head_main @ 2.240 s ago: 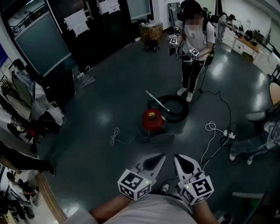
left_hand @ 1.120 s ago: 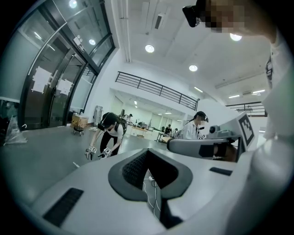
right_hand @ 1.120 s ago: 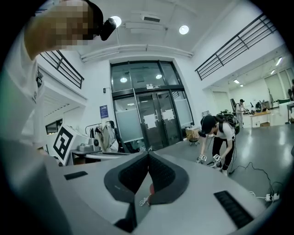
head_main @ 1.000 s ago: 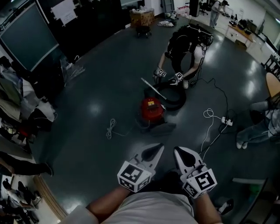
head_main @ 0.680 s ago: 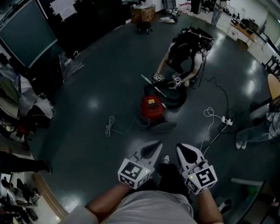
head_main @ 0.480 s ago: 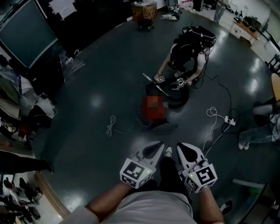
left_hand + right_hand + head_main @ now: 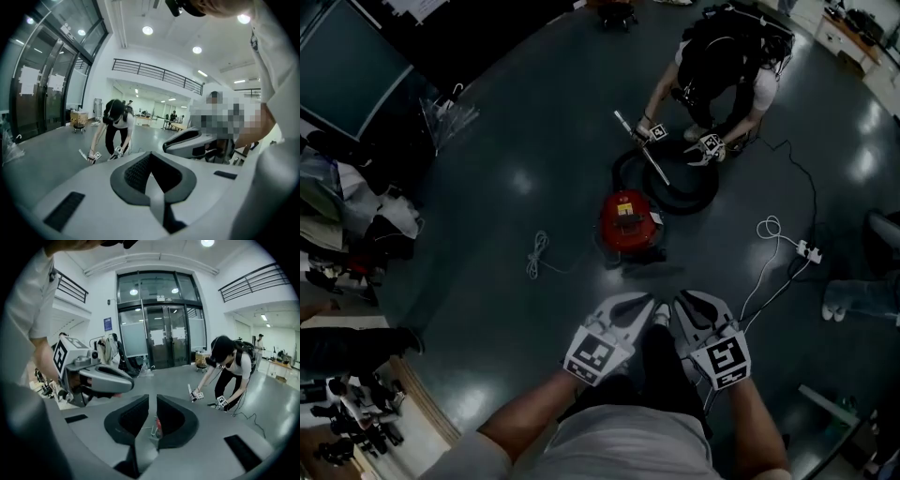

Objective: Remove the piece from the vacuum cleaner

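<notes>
Well ahead of the closed left gripper [image 7: 642,302] and the right gripper [image 7: 682,302], just opening narrowly on nothing, a red vacuum [image 7: 626,218] sits on glossy dark floor [image 7: 516,216]

No legible text, labels, brands or numbers anywhere

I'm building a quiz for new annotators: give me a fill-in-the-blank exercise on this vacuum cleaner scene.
The vacuum cleaner is ___ in colour. The coiled hose next to it is ___. The other person bending over the hose holds ___ grippers. The left gripper has its jaws ___, with nothing between them.
Missing words: red; black; two; shut.
</notes>
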Demonstrator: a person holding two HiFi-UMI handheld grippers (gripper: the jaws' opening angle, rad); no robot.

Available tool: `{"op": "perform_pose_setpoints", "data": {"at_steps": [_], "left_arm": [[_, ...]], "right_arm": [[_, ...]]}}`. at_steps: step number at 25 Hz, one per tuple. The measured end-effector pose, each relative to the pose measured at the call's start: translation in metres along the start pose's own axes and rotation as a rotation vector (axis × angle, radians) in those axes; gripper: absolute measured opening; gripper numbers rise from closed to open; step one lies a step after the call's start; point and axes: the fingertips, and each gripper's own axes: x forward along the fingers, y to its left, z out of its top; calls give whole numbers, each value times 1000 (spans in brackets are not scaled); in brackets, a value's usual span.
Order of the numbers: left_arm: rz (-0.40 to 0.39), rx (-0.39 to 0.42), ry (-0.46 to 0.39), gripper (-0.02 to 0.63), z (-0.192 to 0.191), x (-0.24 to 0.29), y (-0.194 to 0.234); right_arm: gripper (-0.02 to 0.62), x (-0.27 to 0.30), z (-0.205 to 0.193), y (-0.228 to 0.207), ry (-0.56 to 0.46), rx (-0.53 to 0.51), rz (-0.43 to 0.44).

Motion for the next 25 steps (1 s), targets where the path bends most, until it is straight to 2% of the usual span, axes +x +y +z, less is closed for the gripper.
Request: {"op": "perform_pose_setpoints", "data": {"at_steps": [5, 8, 10, 12, 17, 21, 25], "left_arm": [[37, 33, 168, 2, -63, 66, 43], [52, 52, 248, 2, -109, 96, 70], [33, 57, 294, 2, -143, 110, 82], [-9, 60, 344, 107, -178, 123, 90], [-46, 115, 468, 123, -282, 156, 120], [-66, 183, 565, 132, -366, 192, 141], [-109, 252, 672, 132, -435, 222, 152]], "right_arm": [[74, 64, -70, -54, 182, -162, 83], [83, 105, -114, -70, 270, -243, 133], [83, 128, -141, -74, 303, -260, 157], [83, 150, -170, -79, 330, -270, 167], [87, 203, -263, -96, 424, -309, 180], [108, 246, -342, -112, 520, -410, 225], [129, 284, -403, -120, 602, -529, 285]]}}
